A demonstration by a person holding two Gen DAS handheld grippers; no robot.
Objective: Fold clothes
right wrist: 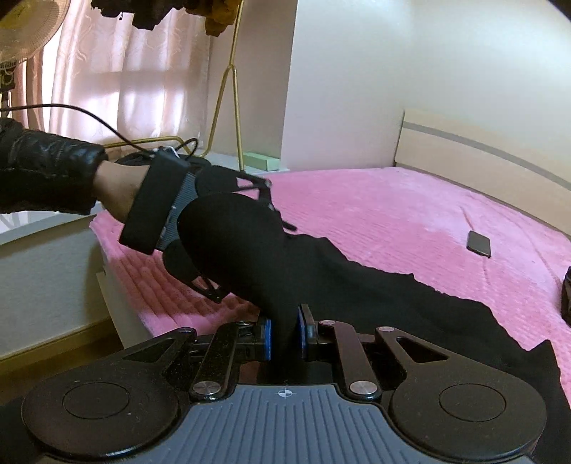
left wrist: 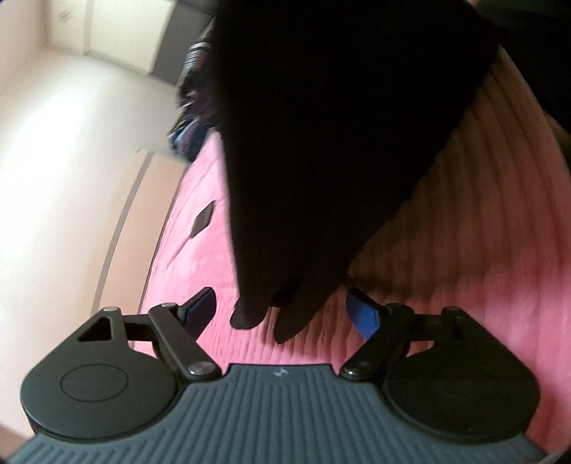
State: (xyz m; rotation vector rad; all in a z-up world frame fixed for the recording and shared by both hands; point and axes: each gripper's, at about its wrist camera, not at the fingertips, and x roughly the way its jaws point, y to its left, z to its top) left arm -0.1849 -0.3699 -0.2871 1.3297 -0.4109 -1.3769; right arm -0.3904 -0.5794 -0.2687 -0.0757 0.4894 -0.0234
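Observation:
A black garment hangs down over the pink bed cover in the left wrist view. Its lowest points dangle between the blue pads of my left gripper, which is open and not pressing on the cloth. In the right wrist view the same black garment trails across the pink bed cover and rises to my right gripper, which is shut on a fold of it. Further left, a hand in a black sleeve holds the other gripper, its front partly hidden by a raised bulge of the cloth.
A dark phone lies on the bed to the right, near the wooden headboard. A black object shows at the right edge. A gold clothes rack and a fan stand by the curtained window.

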